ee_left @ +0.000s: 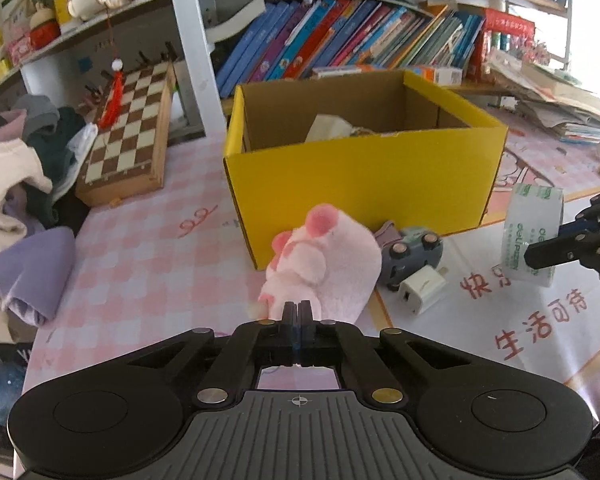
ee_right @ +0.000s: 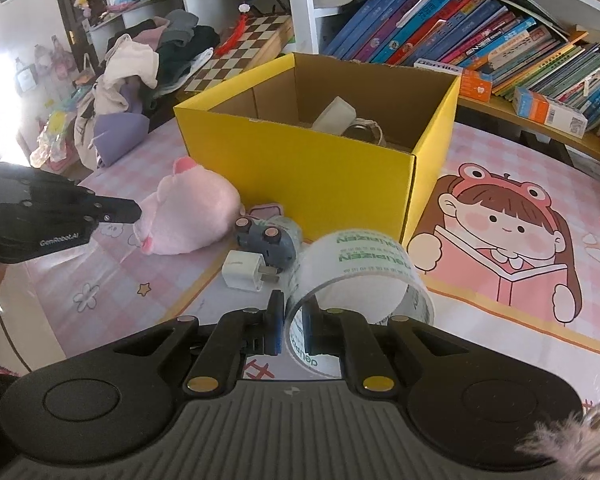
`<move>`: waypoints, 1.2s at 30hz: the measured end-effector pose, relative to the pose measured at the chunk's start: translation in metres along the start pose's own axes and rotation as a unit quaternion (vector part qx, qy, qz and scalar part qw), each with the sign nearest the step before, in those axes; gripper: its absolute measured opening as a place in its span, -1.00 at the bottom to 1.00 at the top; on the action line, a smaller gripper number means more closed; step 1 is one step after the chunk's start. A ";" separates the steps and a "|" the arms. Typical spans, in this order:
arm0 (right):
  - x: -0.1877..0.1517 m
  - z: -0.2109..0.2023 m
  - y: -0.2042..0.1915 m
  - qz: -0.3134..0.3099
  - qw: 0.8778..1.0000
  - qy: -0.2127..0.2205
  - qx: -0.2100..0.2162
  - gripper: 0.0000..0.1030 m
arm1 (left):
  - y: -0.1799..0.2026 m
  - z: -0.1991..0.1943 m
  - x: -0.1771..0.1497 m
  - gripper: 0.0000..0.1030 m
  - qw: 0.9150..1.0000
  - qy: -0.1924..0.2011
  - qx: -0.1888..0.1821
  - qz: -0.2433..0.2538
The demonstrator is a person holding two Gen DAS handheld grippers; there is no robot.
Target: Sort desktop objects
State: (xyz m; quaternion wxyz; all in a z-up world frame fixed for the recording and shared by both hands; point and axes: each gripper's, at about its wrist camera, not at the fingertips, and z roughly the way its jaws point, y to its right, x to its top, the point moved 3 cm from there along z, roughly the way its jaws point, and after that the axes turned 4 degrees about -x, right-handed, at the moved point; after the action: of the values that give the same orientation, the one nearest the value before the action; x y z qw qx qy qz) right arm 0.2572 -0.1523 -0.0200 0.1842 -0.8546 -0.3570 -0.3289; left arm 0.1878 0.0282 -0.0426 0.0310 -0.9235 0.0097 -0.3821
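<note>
Left wrist view: left gripper (ee_left: 299,309) jaws pinch pink plush pig (ee_left: 324,264), centre frame | right gripper (ee_right: 291,320) jaws clamp clear tape roll (ee_right: 360,276) wall | lift both clear over yellow box (ee_left: 364,188) rim before releasing.

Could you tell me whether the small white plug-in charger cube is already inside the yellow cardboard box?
No, the small white plug-in charger cube lies on the pink tablecloth in front of the yellow cardboard box, beside the grey toy car.
</note>
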 end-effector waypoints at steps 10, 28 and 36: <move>-0.008 -0.008 0.004 0.009 1.000 -0.005 -0.006 -0.83 | -0.002 0.002 0.000 0.64 1.000 0.002 0.015 -0.009; -0.014 -0.005 0.010 0.015 1.000 -0.018 -0.007 -0.83 | -0.005 0.059 -0.011 0.02 0.997 -0.073 -0.006 0.001; -0.014 -0.005 0.009 0.017 1.000 -0.018 -0.008 -0.83 | -0.006 0.040 -0.012 -0.17 0.998 -0.058 -0.014 -0.005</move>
State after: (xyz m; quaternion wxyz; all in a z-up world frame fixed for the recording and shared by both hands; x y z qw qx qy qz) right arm 0.2541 -0.1677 -0.0268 0.1763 -0.8680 -0.3430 -0.3128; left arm 0.2071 0.0366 -0.0791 0.0169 -0.9444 0.0088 -0.3281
